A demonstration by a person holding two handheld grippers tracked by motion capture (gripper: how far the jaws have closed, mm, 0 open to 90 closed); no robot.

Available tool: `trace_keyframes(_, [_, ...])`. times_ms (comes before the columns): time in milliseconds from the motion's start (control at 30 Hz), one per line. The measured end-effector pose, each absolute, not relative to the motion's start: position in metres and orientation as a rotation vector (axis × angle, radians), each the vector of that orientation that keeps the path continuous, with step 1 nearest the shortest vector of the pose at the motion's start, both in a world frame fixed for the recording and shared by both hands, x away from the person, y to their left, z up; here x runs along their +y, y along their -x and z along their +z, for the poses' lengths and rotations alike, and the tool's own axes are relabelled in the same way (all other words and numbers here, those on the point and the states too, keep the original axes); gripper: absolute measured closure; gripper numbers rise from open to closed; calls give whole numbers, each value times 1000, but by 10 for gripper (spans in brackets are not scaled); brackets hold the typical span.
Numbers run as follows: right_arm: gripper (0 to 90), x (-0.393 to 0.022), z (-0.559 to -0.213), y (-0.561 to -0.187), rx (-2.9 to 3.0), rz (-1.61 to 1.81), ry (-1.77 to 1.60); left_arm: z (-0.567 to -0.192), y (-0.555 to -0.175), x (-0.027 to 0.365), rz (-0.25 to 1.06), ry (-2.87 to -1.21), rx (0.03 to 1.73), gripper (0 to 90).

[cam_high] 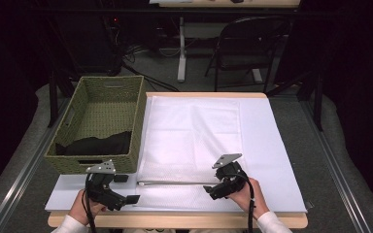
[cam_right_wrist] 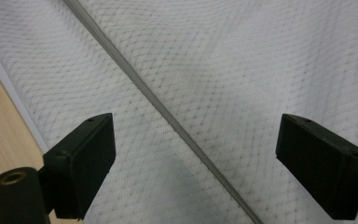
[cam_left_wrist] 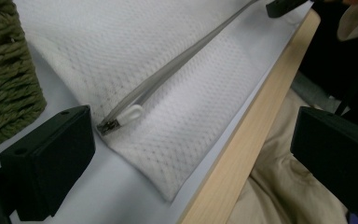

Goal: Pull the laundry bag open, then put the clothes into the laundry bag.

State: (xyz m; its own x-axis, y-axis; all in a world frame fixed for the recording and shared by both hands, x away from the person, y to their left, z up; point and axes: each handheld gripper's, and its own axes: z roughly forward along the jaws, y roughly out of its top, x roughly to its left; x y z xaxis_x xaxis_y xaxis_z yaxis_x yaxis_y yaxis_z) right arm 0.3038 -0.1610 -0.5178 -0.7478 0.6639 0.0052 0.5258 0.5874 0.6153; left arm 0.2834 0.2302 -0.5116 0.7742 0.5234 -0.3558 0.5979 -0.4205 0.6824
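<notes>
A white mesh bag [cam_high: 194,141] lies flat on the table, its grey zipper [cam_high: 172,183] running along the near edge. The zipper pull [cam_left_wrist: 121,117] rests at the bag's left corner. My left gripper [cam_high: 127,189] stands open just off that corner, the pull a little ahead of its left jaw and nothing between the pads. In the left gripper view the gripper [cam_left_wrist: 191,163] spans the bag's corner and the table edge. My right gripper [cam_high: 211,191] is open at the zipper's right part. In its own view the gripper [cam_right_wrist: 196,163] hovers over the mesh, with the zipper [cam_right_wrist: 168,116] crossing between its jaws.
A green woven basket [cam_high: 138,121] stands at the left with a black garment [cam_high: 97,144] inside. A white sheet [cam_high: 272,145] covers the wooden table [cam_high: 175,221]. A dark folding chair [cam_high: 247,43] and desk legs stand beyond the far edge.
</notes>
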Motion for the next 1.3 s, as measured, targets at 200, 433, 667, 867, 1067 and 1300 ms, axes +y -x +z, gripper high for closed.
trace_keyframes(200, [105, -153, -524, -315, 2619, 858, -968, -510, -280, 226, -22, -2123, 836, 51])
trace_keyframes(433, [113, -145, -529, -328, 2631, 826, -958, -506, -277, 227, 143, -2153, 893, 82])
trace_keyframes(667, [165, -138, -536, -337, 2655, 792, -925, -505, -278, 226, 152, -2206, 911, 82])
trace_keyframes(867, [258, -127, -540, -341, 2678, 772, -857, -507, -280, 227, 131, -2195, 919, 82])
trace_keyframes(1067, [331, -123, -544, -344, 2701, 778, -827, -508, -282, 225, 126, -2205, 900, 78])
trace_keyframes(1300, [452, -121, -543, -348, 2713, 813, -808, -509, -284, 224, 108, -2206, 894, 79])
